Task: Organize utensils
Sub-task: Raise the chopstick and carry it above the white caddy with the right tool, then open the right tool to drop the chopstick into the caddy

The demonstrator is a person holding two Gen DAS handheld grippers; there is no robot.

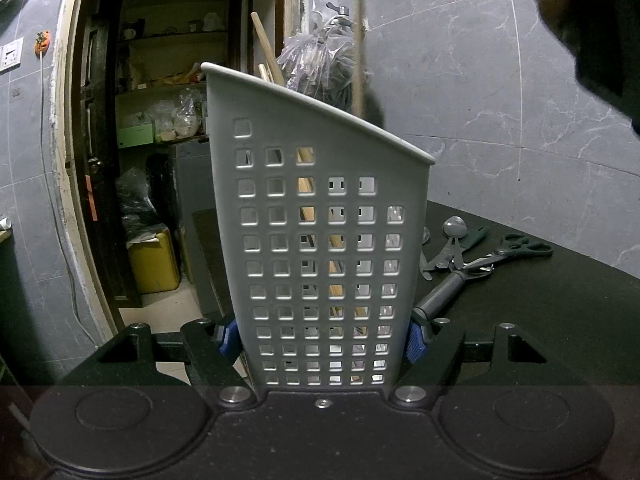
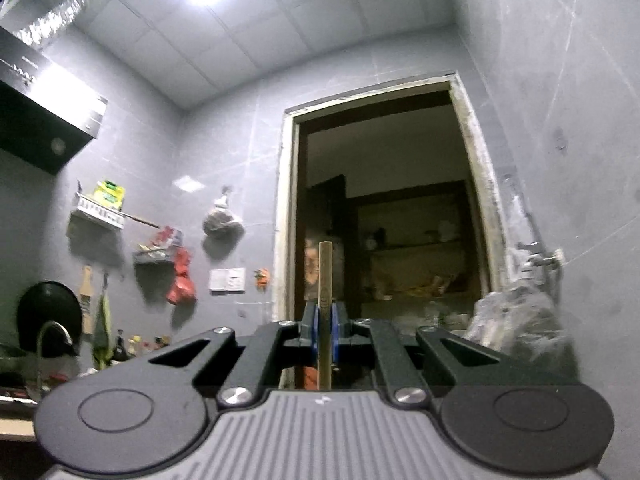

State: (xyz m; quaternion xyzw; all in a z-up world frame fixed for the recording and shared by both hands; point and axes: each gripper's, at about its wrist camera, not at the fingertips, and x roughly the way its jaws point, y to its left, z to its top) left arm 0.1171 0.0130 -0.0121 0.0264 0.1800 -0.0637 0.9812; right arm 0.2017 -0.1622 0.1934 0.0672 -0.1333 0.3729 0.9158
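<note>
- Between my left tongs stands the grey perforated holder, upright on the black bench; the blue pads press its two side walls, so these tongs are clamped on it to steady it.
- Through its square holes I see wooden sticks already inside, some poking above the slanted rim.
- My right tongs are pressed almost together, pinching one wooden chopstick that stands straight up between the pads, well above the bench, with the camera tilted toward the doorway and ceiling.
- From the left wrist view, a blurred pale stick runs down toward the holder's rim at the back; I judge it to be that same chopstick, with my right hand at the top corner.
- Step in hand, as I judge it: carrying this chopstick to drop into the holder.
- The next move calls for lining its lower end over the open mouth, lowering it clear of the rim, then letting go.
- Still waiting on the bench beside the holder: spoons, scissors, and a dark-handled tool touching the holder's base near my pad.
- Hidden: the chopstick's lower end, the holder's inside compartments and floor, and whether the tip has entered yet.
- The right view shows no holder at all, and its edges are blurred.
</note>
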